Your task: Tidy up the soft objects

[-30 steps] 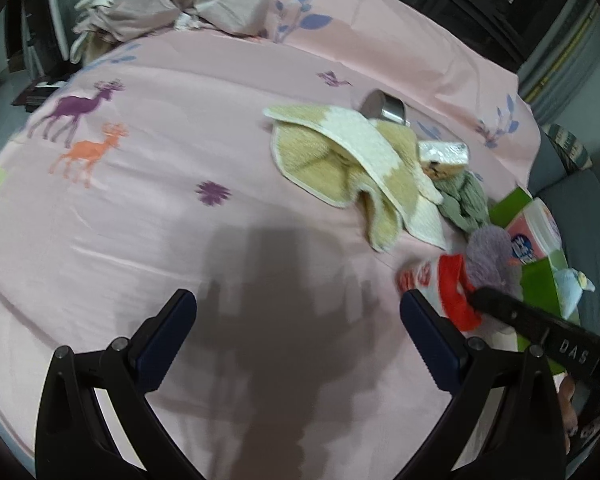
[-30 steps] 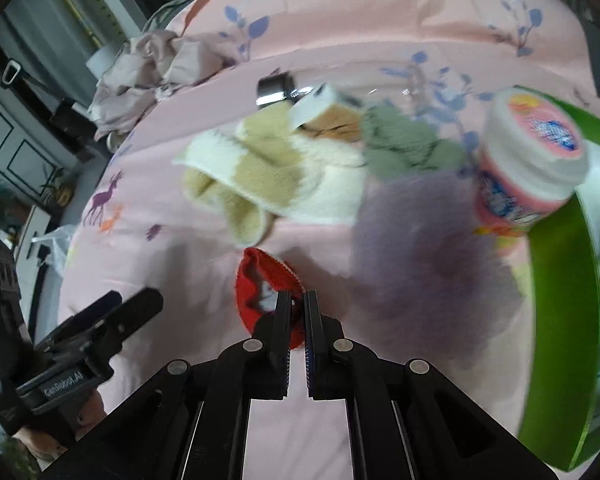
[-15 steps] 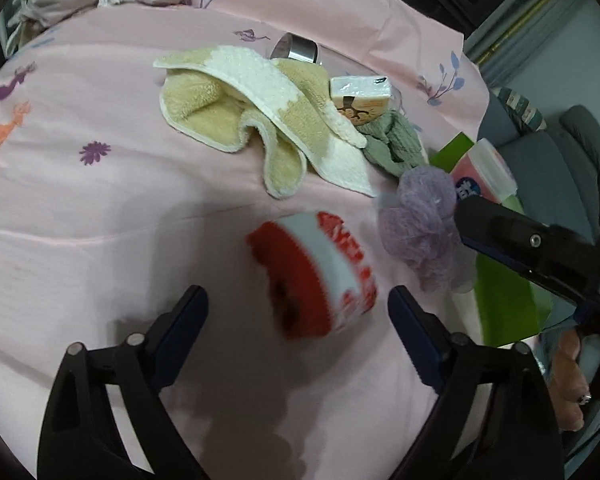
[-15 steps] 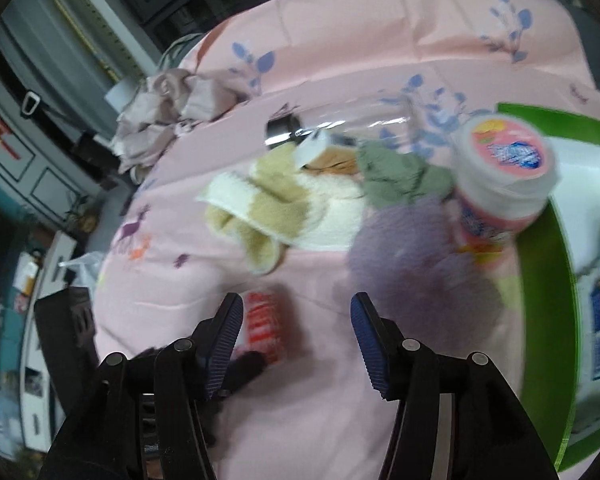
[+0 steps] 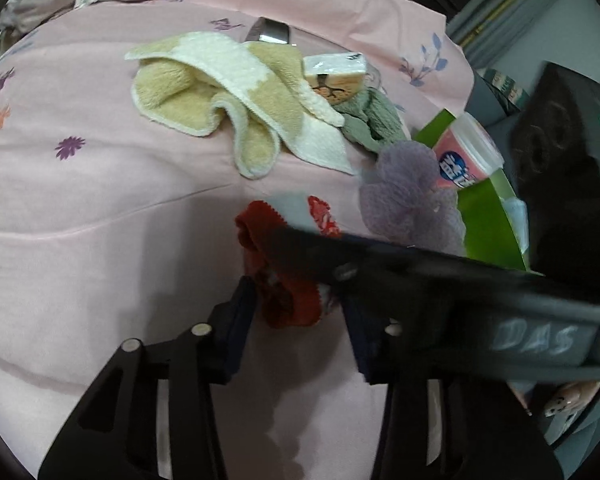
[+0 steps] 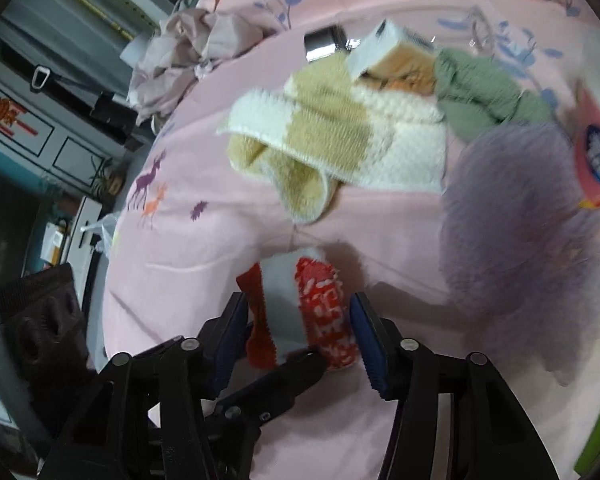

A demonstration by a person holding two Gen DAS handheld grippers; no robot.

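A pink bedsheet (image 5: 100, 208) printed with deer and leaf sprigs covers the bed, with crumpled bedding (image 6: 188, 48) heaped at its far end. Near the middle lies a rolled red-and-white sock (image 6: 300, 308), and both grippers meet on it. The left gripper (image 5: 296, 312) has just been closing, and its blue pads now sit against the sock's red cuff on either side. The right gripper (image 6: 300, 344) has its jaws partly apart, closing a little, with the sock between the pads and touching both; its black finger crosses the left wrist view in front of the sock. Beyond lie a cream-and-tan towel (image 5: 228, 92), a green cloth (image 5: 376, 120) and a purple mesh pouf (image 5: 408, 196), beside a green bin (image 5: 484, 216) holding a pink-labelled tub (image 5: 464, 156).
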